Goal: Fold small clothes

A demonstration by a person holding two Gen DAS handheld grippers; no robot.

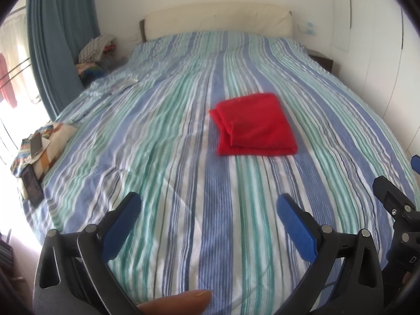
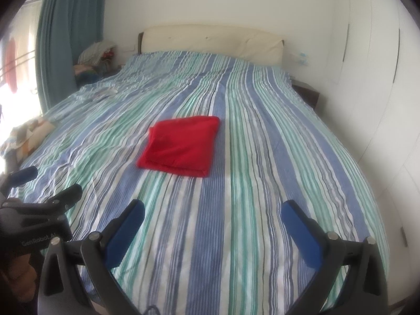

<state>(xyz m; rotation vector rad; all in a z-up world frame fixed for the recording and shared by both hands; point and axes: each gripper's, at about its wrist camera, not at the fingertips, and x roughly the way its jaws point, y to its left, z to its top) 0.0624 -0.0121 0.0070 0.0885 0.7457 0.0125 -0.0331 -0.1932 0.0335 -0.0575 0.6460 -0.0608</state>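
A red garment point(image 1: 256, 124) lies folded into a compact rectangle in the middle of the striped bed point(image 1: 170, 157). It also shows in the right wrist view point(image 2: 182, 145). My left gripper point(image 1: 208, 204) is open and empty, held above the near part of the bed, well short of the garment. My right gripper point(image 2: 212, 210) is open and empty too, at about the same distance from the garment. The right gripper's body shows at the right edge of the left wrist view point(image 1: 399, 210), and the left gripper shows at the left edge of the right wrist view point(image 2: 39, 197).
A cream headboard point(image 1: 218, 18) stands at the far end. A blue curtain point(image 1: 57, 39) hangs at the left, with a pile of clothes point(image 1: 95, 50) beside it. A patterned cushion with a phone and tablet point(image 1: 36, 152) sits at the bed's left edge. White wardrobe doors point(image 1: 375, 39) line the right.
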